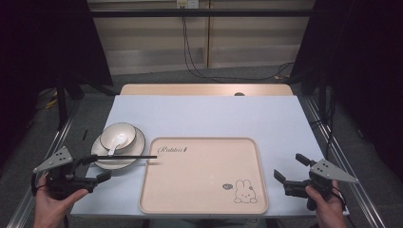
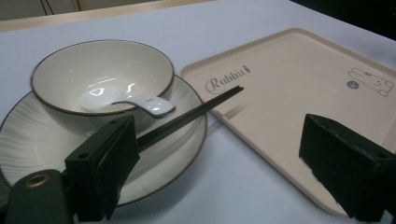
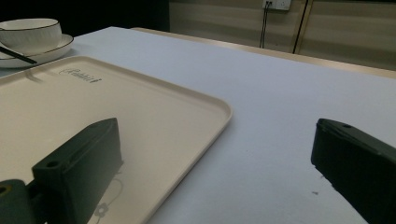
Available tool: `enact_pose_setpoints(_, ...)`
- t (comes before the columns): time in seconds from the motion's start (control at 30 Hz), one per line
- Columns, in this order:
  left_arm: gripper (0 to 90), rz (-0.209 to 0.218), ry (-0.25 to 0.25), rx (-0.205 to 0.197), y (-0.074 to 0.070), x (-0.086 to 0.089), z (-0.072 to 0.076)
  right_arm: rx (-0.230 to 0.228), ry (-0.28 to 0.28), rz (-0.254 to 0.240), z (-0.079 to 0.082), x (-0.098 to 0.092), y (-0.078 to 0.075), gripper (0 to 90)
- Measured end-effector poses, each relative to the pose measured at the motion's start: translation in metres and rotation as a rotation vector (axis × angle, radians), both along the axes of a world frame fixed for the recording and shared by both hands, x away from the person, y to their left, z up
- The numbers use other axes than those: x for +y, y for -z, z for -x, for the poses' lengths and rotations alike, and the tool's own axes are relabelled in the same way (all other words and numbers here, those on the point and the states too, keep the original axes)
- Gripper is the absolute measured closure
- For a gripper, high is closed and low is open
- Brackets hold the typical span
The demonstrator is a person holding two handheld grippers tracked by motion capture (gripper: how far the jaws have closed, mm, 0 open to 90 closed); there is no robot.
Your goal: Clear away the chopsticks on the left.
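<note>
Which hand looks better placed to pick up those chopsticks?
Probably the left: its gripper sits open right beside the chopsticks on the plate. The right gripper waits across the tray.

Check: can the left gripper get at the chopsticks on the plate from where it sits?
Probably yes. The left gripper is open beside the plate, the chopsticks run past its inner jaw, and nothing lies between; the bowl sits behind them.
</note>
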State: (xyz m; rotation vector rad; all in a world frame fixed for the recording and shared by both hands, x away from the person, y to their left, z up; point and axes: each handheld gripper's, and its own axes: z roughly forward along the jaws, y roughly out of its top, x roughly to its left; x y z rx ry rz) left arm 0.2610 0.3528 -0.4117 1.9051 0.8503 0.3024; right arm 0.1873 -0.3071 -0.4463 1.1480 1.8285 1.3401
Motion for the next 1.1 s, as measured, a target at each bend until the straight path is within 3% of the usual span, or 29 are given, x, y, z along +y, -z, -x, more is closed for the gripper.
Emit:
enact_pose_setpoints(0.03, 12.1, 0.014, 0.003, 0.003, 0.001, 0.002, -0.002, 0.002, 0.002, 0.001, 0.000, 0.000, 0.000, 1.6)
enact_pose_setpoints(0.13, 18.3, -0.027, 0.030, 0.012, 0.003, 0.007, -0.010, 0.001, 0.003, 0.000, -0.001, 0.001, 0.000, 1.6)
enact_pose_setpoints(0.2, 20.6, -0.031, 0.038, 0.023, 0.004, 0.008, -0.012, 0.000, -0.001, 0.000, 0.000, 0.000, 0.000, 1.6)
enact_pose_setpoints(0.27, 26.0, -0.080, 0.042, 0.007, 0.008, 0.008, -0.016, 0.000, 0.004, 0.001, 0.000, 0.001, 0.000, 1.6)
enact_pose_setpoints(0.57, 55.6, -0.160, 0.071, 0.001, 0.016, 0.012, -0.036, 0.001, 0.003, -0.002, 0.000, 0.001, 0.000, 1.6)
enact_pose_setpoints(0.73, 62.8, -0.170, 0.087, 0.003, 0.020, 0.012, -0.048, 0.004, 0.004, 0.007, -0.001, 0.001, 0.000, 1.9)
enact_pose_setpoints(0.8, 64.2, -0.192, 0.096, 0.003, 0.021, 0.011, -0.051, 0.005, 0.005, 0.006, 0.000, 0.001, 0.000, 1.9)
enact_pose_setpoints(0.83, 65.2, -0.230, 0.102, 0.007, 0.021, 0.010, -0.053, 0.003, 0.007, 0.008, 0.000, 0.001, 0.000, 1.9)
enact_pose_setpoints(0.93, 67.2, -0.230, 0.115, 0.003, 0.022, 0.011, -0.056, 0.004, -0.001, 0.006, 0.001, 0.000, 0.000, 1.9)
enact_pose_setpoints(0.97, 67.9, -0.236, 0.119, 0.014, 0.024, 0.011, -0.058, 0.004, 0.000, 0.004, 0.001, 0.000, 0.000, 1.9)
enact_pose_setpoints(1.0, 68.2, -0.270, 0.110, 0.010, 0.024, 0.012, -0.058, 0.003, 0.002, 0.005, 0.001, 0.000, 0.000, 1.9)
enact_pose_setpoints(1.03, 68.5, -0.251, 0.124, 0.016, 0.026, 0.012, -0.058, 0.004, 0.004, 0.005, 0.001, 0.000, 0.000, 1.9)
enact_pose_setpoints(1.1, 69.9, -0.274, 0.118, 0.014, 0.027, 0.012, -0.059, 0.005, 0.006, 0.001, 0.001, 0.000, 0.000, 1.9)
